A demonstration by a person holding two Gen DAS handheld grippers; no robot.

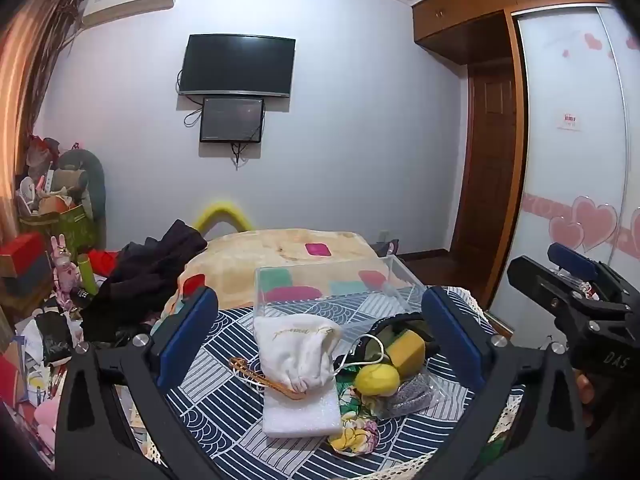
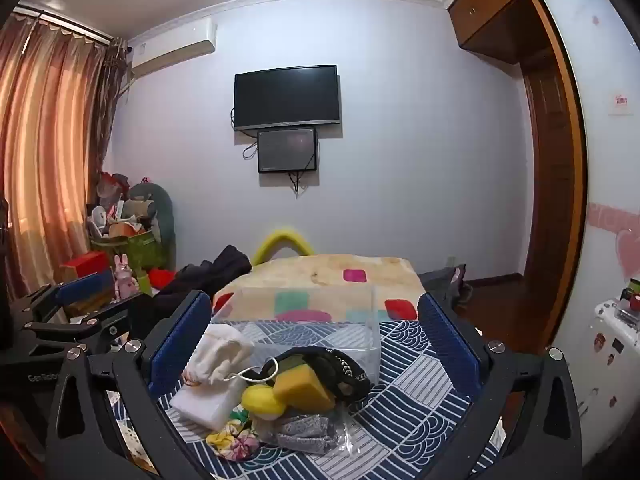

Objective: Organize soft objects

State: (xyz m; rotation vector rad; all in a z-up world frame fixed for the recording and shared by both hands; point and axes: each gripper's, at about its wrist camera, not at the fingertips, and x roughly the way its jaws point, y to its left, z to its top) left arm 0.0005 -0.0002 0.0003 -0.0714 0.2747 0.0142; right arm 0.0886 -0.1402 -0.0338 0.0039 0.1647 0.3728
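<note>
Left gripper: fingers spread wide, nothing between the blue pads, raised above the patterned cloth. Right gripper: fingers likewise wide apart and empty, above the same cloth; also visible at the right edge of the left wrist view, jaw state not readable from there.

Container – clear plastic box: stands upright on the far part of the cloth, just behind the pile of soft objects. Open at the top, transparent walls; contents appear nil, only the blanket on the bed showing through the walls.

Soft objects – all outside the box, grouped on the cloth between the fingers:
- White drawstring pouch, lying partly on a white foam block, closest to the box wall.
- Gold-coloured clip, lying across the pouch and block.
- Yellow ball, touching a yellow-ochre sponge.
- Dark braided item, curled behind and around the sponge, against the box front.
- Grey mesh item in clear wrap, just beside the ball.
- Floral scrunchie, at the near edge of the pile.

Background: wall-mounted television with a smaller screen under it; wardrobe at the right.
</note>
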